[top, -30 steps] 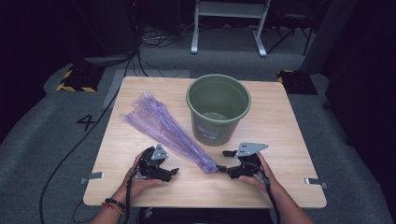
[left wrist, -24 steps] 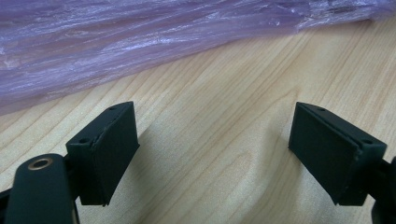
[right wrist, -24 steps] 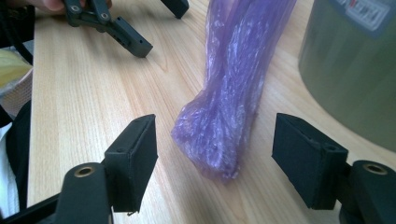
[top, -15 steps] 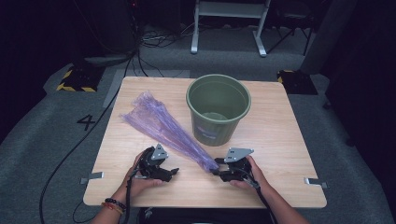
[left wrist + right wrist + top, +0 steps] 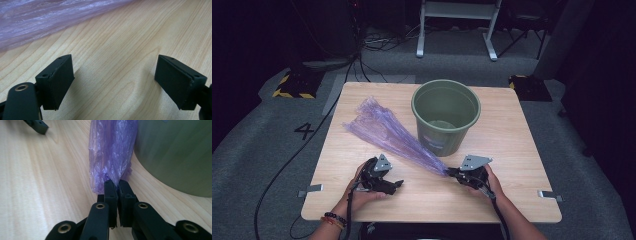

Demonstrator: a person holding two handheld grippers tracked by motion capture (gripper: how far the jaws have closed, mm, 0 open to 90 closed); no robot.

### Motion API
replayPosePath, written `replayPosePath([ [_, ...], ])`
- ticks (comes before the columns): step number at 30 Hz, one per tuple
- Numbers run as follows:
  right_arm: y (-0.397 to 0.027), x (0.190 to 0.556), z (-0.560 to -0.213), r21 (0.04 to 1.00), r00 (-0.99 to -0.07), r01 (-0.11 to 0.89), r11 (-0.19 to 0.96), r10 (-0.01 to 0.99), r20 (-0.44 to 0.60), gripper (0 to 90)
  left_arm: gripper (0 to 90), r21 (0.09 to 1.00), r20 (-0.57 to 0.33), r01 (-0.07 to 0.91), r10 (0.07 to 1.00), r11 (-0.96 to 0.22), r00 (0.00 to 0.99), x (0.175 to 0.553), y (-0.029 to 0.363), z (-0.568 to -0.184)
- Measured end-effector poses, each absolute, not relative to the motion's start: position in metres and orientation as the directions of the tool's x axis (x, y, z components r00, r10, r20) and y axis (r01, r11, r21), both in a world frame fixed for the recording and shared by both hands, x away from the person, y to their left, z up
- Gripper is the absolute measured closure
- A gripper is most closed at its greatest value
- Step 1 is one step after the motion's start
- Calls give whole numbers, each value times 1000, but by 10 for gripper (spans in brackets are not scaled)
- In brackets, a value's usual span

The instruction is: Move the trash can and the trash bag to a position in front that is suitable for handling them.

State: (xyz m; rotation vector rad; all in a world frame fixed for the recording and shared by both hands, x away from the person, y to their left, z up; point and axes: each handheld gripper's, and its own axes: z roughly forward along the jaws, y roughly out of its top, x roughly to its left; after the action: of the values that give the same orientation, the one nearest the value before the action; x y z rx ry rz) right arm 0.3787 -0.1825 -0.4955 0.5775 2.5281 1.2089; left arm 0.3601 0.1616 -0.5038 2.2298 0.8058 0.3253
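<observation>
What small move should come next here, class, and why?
Probably lift the right tool a little: its jaws have just been closing and now pinch the narrow end of the purple bag, which lies flat beside the bin. The left tool rests open, holding nothing.

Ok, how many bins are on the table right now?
1. The green bin stands upright at the table's far middle, with the purple plastic bag lying to its left. The right gripper pinches the bag's near end just in front of the bin.
</observation>
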Motion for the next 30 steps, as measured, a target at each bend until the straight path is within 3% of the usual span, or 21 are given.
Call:
replayPosePath([
  [14, -203, 402, -498, 787, -810, 339, 515, 585, -34, 871, 154, 713, -11, 449, 632, -538, 774, 361, 162, -504],
  [30, -202, 391, -472, 841, -824, 255, 477, 562, -68, 872, 152, 712, -10, 447, 629, -542, 778, 364, 160, -504],
])
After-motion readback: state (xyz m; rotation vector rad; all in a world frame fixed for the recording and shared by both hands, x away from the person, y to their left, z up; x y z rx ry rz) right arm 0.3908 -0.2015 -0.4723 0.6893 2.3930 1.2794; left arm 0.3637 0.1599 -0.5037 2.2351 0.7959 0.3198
